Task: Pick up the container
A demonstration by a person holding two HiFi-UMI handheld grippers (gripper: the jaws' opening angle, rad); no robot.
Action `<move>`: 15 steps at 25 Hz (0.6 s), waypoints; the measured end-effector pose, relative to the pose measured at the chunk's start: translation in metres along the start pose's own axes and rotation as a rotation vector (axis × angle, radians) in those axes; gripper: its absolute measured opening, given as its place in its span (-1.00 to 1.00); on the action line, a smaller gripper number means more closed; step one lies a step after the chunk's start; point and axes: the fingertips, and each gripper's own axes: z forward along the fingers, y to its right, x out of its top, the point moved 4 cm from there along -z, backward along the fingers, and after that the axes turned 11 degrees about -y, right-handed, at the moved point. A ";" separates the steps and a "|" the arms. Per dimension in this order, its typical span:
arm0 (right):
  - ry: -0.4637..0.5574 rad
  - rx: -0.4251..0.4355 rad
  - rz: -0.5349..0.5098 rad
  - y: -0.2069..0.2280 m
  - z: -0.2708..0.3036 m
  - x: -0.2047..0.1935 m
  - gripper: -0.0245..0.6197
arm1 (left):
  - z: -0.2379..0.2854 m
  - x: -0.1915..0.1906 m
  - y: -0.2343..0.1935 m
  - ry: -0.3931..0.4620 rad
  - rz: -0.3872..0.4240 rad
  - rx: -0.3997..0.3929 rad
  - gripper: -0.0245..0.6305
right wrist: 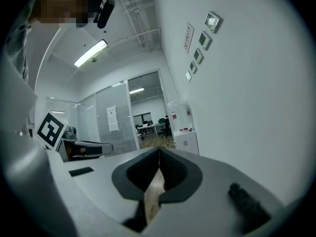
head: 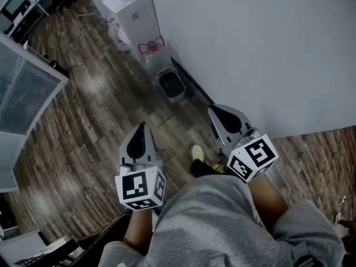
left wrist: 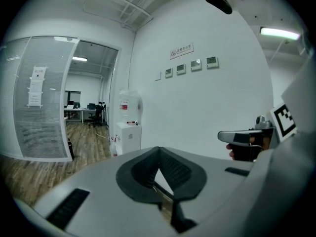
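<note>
Clearly I'm only on the approach: my left gripper (head: 141, 131) and right gripper (head: 218, 113) are both closed tip to tip, holding nothing. The likely container (head: 171, 85), grey and open-topped, stands against the wall (head: 250, 49) at upper centre, below the water dispenser (head: 139, 21). Next I must get near and part the jaws

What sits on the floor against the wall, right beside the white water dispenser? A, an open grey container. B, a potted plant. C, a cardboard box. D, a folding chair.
A: the head view shows an open grey container on the wood floor against the wall, next to the white water dispenser.
</note>
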 end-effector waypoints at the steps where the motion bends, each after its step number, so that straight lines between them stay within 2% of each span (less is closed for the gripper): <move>1: 0.000 0.004 0.003 0.006 0.004 0.003 -0.85 | 0.006 0.003 -0.001 -0.004 -0.002 0.006 -0.89; 9: -0.013 0.041 -0.012 0.045 0.040 0.020 -0.85 | 0.052 0.016 -0.005 -0.039 -0.030 0.051 -0.89; 15: -0.006 0.066 -0.009 0.075 0.058 0.032 -0.85 | 0.079 0.032 0.000 -0.035 -0.024 0.075 -0.89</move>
